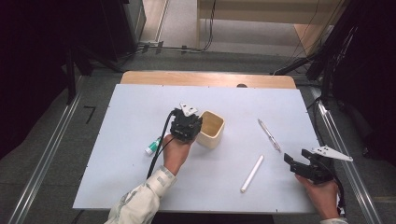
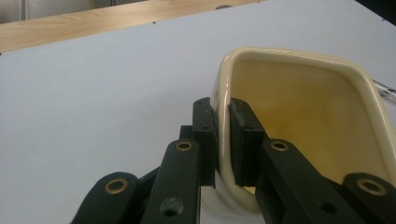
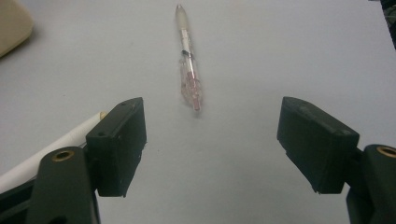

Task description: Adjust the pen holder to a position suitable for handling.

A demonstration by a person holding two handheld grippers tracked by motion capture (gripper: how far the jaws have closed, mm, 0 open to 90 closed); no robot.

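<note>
Left gripper (image 2: 223, 135) pinches the near wall of the cream cup (image 2: 299, 107), one jaw outside, one inside; cup stands mid-table, upright. Right gripper (image 3: 210, 140) has jaws spread wide, holding nothing, near the table's (image 1: 140, 186) right front edge, aimed at the clear pen (image 3: 188, 70). White stick (image 1: 252, 173) lies just beside it. Small tube (image 1: 152, 146) lies left of the cup.
</note>
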